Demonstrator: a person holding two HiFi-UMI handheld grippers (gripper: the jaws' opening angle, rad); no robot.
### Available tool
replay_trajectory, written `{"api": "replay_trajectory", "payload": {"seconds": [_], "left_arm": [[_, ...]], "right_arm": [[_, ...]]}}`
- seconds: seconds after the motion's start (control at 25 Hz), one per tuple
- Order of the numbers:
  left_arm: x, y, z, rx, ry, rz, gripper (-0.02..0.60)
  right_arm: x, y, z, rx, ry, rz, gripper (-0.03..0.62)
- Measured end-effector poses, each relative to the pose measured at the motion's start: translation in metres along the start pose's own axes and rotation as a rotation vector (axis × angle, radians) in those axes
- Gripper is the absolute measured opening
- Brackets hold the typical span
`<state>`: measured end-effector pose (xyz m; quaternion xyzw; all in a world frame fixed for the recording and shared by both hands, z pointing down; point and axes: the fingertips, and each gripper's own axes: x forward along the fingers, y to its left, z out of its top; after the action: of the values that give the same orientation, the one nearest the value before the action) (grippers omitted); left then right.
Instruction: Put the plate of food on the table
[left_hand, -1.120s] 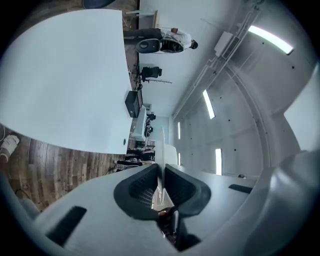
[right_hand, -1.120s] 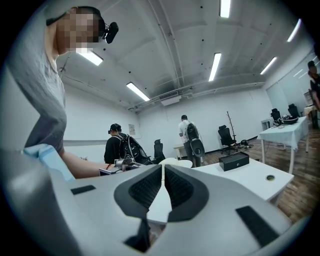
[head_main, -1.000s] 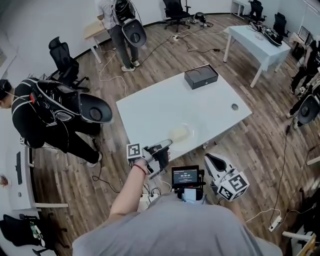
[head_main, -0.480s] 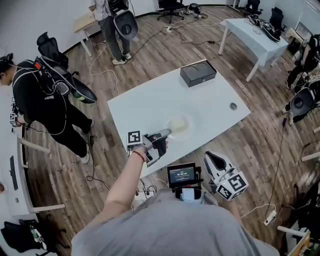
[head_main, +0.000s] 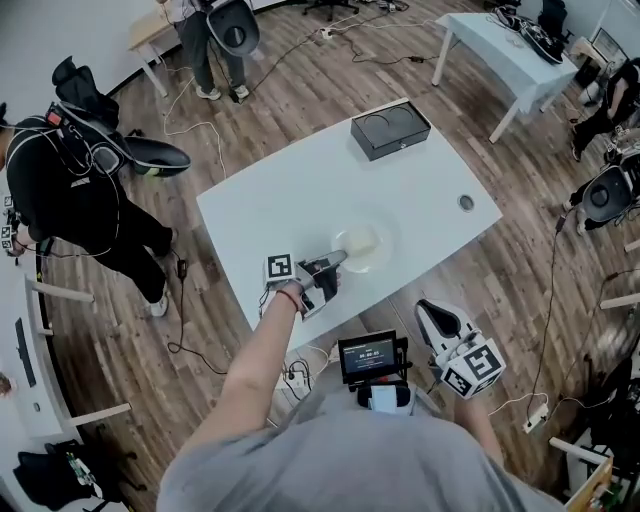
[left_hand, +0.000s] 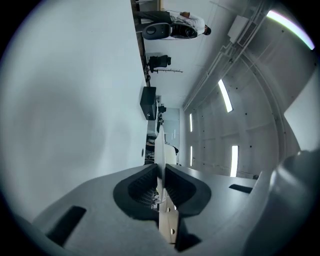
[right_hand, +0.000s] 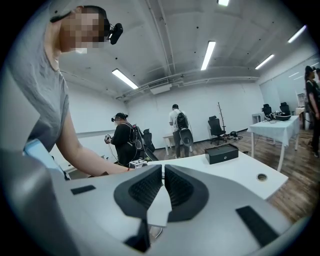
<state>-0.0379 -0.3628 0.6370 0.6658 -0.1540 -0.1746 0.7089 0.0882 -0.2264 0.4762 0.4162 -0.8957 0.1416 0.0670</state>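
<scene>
A clear plate (head_main: 364, 247) with a pale mound of food (head_main: 361, 241) rests on the white table (head_main: 300, 200) near its front edge. My left gripper (head_main: 335, 262) is shut on the plate's near rim. In the left gripper view the gripper (left_hand: 161, 170) is turned on its side, and the plate (left_hand: 159, 142) shows as a thin edge clamped between the pads. My right gripper (head_main: 430, 312) hangs off the table by my body. Its jaws are shut with nothing in them (right_hand: 163, 175).
A black box (head_main: 391, 128) sits at the table's far edge, and a round cable hole (head_main: 466, 203) at its right side. A person in black (head_main: 70, 190) stands to the left, another person (head_main: 205, 30) at the back. A second table (head_main: 500, 45) is far right.
My left gripper and the plate have moved slightly further onto the table. The person in black has stepped away to the left. My right gripper has hardly moved.
</scene>
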Motion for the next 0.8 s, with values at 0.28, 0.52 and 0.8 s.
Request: {"api": "replay_trajectory", "payload": {"seconds": [0.28,0.52,0.8], "left_arm": [[0.01,0.049,0.0,-0.025,0.049,0.074,0.035],[0.019,0.077,0.002,-0.033,0.062,0.125,0.035],[0.02,0.099,0.009,-0.042,0.069,0.198,0.035]], "right_arm": [[0.007,-0.012,-0.005,0.0,0.033,-0.008,0.034],[0.01,-0.021,-0.013,0.013,0.058,-0.025,0.034],[0.015,-0.034,-0.014,0.028,0.065,-0.051,0.033]]}}
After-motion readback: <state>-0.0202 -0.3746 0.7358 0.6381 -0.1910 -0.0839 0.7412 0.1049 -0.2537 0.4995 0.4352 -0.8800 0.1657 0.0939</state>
